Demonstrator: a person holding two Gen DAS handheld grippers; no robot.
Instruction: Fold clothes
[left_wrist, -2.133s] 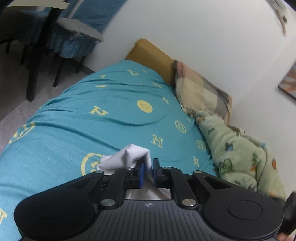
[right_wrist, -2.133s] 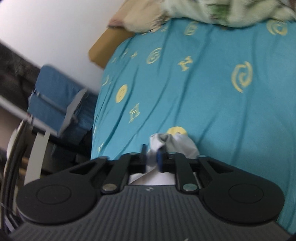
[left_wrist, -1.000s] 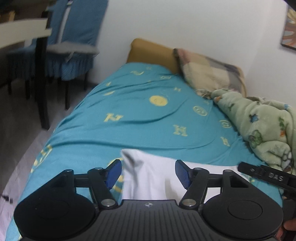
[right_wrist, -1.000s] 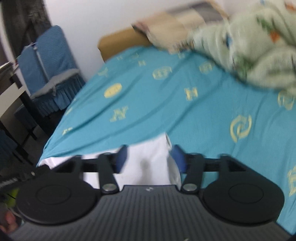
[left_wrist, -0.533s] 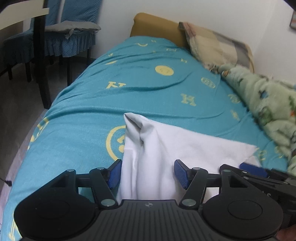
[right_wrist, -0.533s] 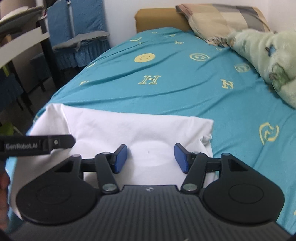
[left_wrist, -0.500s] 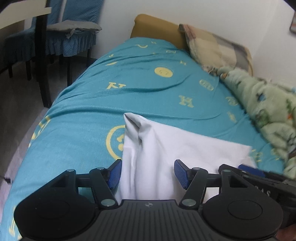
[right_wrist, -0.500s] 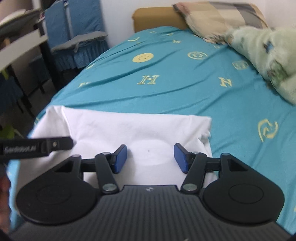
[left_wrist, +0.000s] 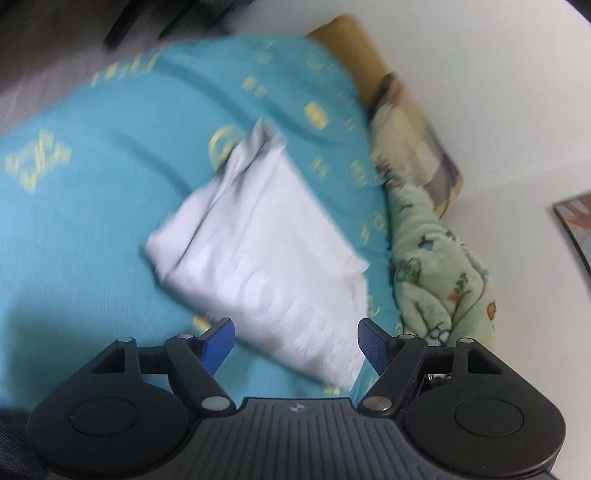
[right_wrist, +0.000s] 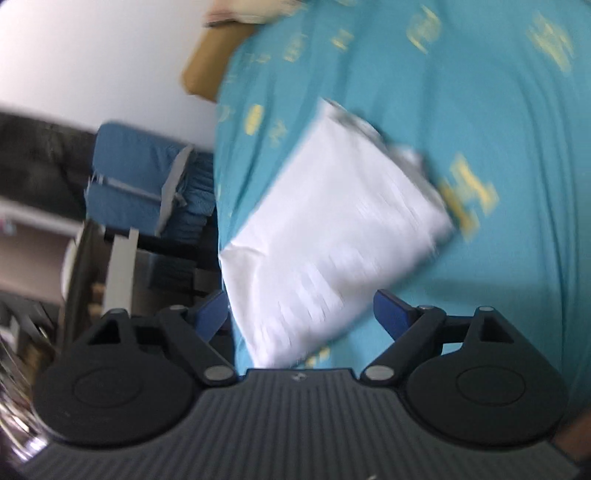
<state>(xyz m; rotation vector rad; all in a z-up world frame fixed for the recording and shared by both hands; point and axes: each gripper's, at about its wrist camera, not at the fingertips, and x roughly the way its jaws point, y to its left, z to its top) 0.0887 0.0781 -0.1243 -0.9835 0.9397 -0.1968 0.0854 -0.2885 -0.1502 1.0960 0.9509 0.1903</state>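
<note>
White folded garment (left_wrist: 258, 251) flat; both tongs (left_wrist: 299, 345) (right_wrist: 299, 314) spread, above it.

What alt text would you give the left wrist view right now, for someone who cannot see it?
A folded white garment lies on a teal bedspread with yellow symbols, seen past the open, empty left gripper. A green fleece blanket and a pillow sit along the wall to the right; the picture is motion-blurred.

we hold our left gripper (left_wrist: 296, 343) with its blue fingers spread wide and empty; our right gripper (right_wrist: 303, 308) is likewise spread and empty.
</note>
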